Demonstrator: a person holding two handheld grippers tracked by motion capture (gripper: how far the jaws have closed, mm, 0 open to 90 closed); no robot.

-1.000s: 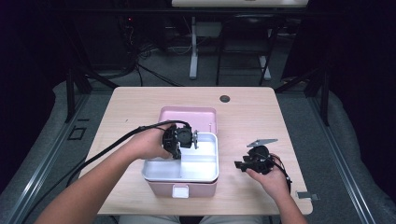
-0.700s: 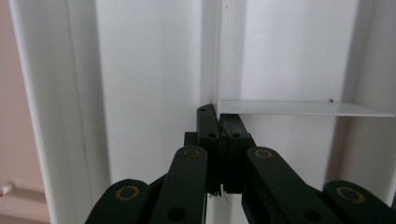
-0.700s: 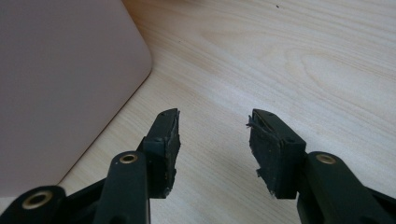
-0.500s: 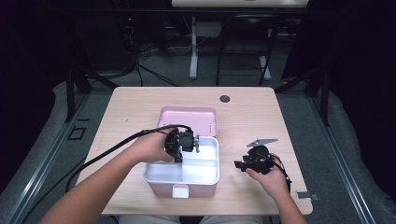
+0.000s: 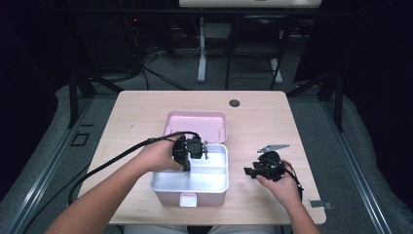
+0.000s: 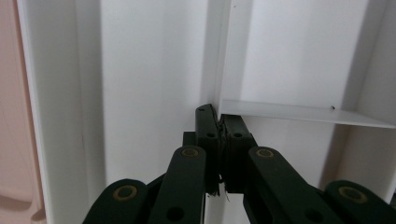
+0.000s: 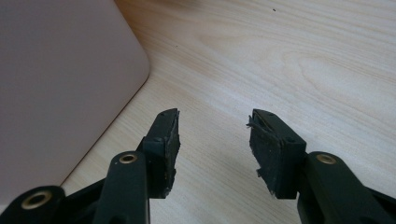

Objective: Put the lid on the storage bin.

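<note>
Left gripper view looks along the left claw (image 6: 218, 112), its jaws pressed all but together after just easing apart a hair, tips at the joint where one divider (image 6: 219, 56) meets a cross wall (image 6: 299, 113); whether that thin wall is nipped between them I cannot tell. The risk, as I judge it, starts here: a pull with the pads on the slick plastic could slip off, or lift the whole light box (image 5: 168, 197) and skid it across the counter (image 5: 272, 117), since nothing steadies it. The tray (image 5: 214, 183) is glossy white, hard, with straight thin walls and square compartments; the shell is matte pink with rounded corners and a small white latch at 6 o'clock. Its lid (image 5: 195, 126) lies open at 12 o'clock of the tray and could be knocked. At 3 o'clock of the box the right claw (image 7: 212, 135) rests spread and empty over pale wood grain, its rubber pads frayed, near the pink corner, too far off to brace it.
</note>
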